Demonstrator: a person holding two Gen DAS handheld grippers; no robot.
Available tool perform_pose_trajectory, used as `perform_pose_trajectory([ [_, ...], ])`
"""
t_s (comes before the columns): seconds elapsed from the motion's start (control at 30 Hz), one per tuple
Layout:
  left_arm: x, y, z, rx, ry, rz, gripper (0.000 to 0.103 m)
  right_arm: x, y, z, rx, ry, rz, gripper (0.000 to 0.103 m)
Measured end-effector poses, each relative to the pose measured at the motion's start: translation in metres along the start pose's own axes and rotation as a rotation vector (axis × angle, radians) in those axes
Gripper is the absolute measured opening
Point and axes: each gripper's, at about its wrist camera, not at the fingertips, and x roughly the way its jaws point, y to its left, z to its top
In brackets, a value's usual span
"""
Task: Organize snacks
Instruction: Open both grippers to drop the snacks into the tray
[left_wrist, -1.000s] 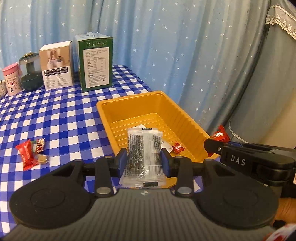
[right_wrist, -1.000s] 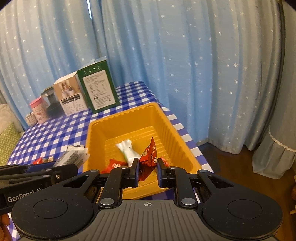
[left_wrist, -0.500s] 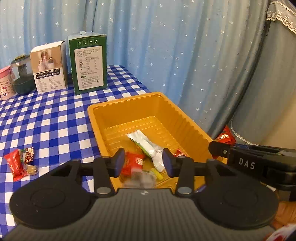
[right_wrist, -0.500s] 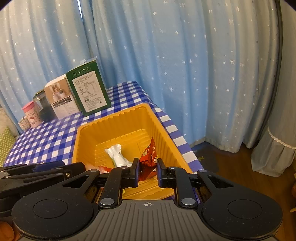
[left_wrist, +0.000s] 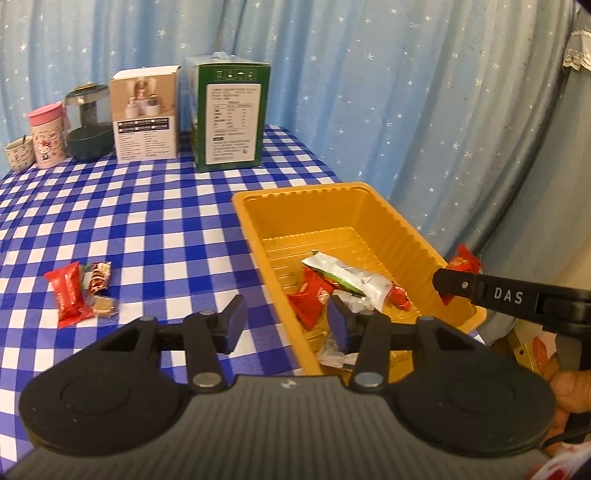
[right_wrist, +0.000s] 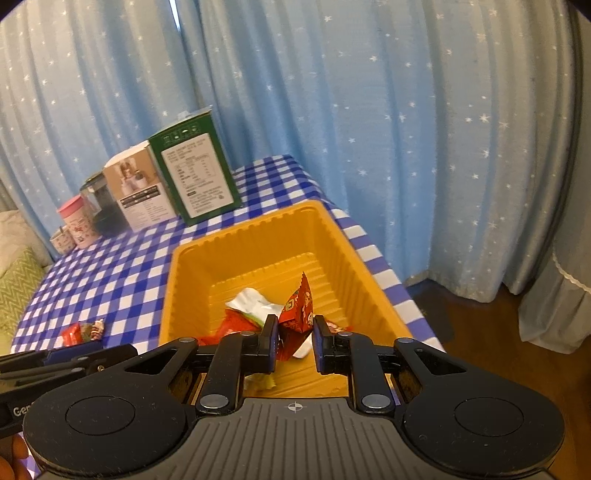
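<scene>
An orange tray (left_wrist: 373, 206) stands at the table's right edge and holds a white-green packet (left_wrist: 347, 275), red packets (left_wrist: 310, 299) and a clear packet (left_wrist: 338, 352) at its near end. My left gripper (left_wrist: 282, 323) is open and empty over the tray's near left rim. My right gripper (right_wrist: 294, 341) has its jaws parted a little, with a red snack packet (right_wrist: 297, 310) between them over the tray (right_wrist: 192, 266). That gripper shows in the left wrist view (left_wrist: 458, 282). A red packet (left_wrist: 68, 293) and small candies (left_wrist: 99, 275) lie on the checked cloth at the left.
A green box (left_wrist: 229, 114), a white box (left_wrist: 146, 114), a dark jar (left_wrist: 88, 122), a pink cup (left_wrist: 47, 134) and a small mug (left_wrist: 17, 153) stand along the table's back. Blue star curtains hang behind. The floor drops off right of the tray (right_wrist: 480, 332).
My left gripper opened and let the clear dark-filled packet fall into the tray, then swung left. My right gripper's jaws have widened around the red packet over the tray.
</scene>
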Motion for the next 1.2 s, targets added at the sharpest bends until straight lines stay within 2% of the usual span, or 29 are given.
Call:
perform_pose_trajectory([
  [0.07, -0.004, 0.003, -0.001, -0.002, -0.002, 0.019, 0.054, 0.004, 0.005, 0.001, -0.019, 0.010, 0.007, 0.020],
  [0.13, -0.006, 0.007, -0.002, -0.005, -0.003, 0.022, 0.056, 0.004, 0.007, 0.000, -0.024, 0.008, 0.002, 0.027],
  [0.17, -0.008, 0.009, -0.003, -0.008, -0.004, 0.026, 0.057, 0.004, 0.006, 0.000, -0.021, 0.005, 0.002, 0.040],
  [0.23, -0.011, 0.012, -0.004, -0.009, -0.006, 0.034, 0.058, 0.000, 0.006, -0.001, -0.015, -0.007, -0.007, 0.055],
  [0.27, -0.013, 0.014, -0.005, -0.012, -0.006, 0.035, 0.058, -0.001, 0.005, -0.002, -0.014, -0.012, -0.009, 0.057],
  [0.63, -0.038, 0.034, -0.020, -0.052, -0.001, 0.048, 0.060, -0.029, 0.009, -0.020, 0.004, 0.017, -0.012, 0.057],
  [1.2, -0.091, 0.050, -0.035, -0.058, -0.027, 0.074, 0.067, -0.073, 0.058, -0.050, -0.039, 0.043, 0.007, 0.057],
])
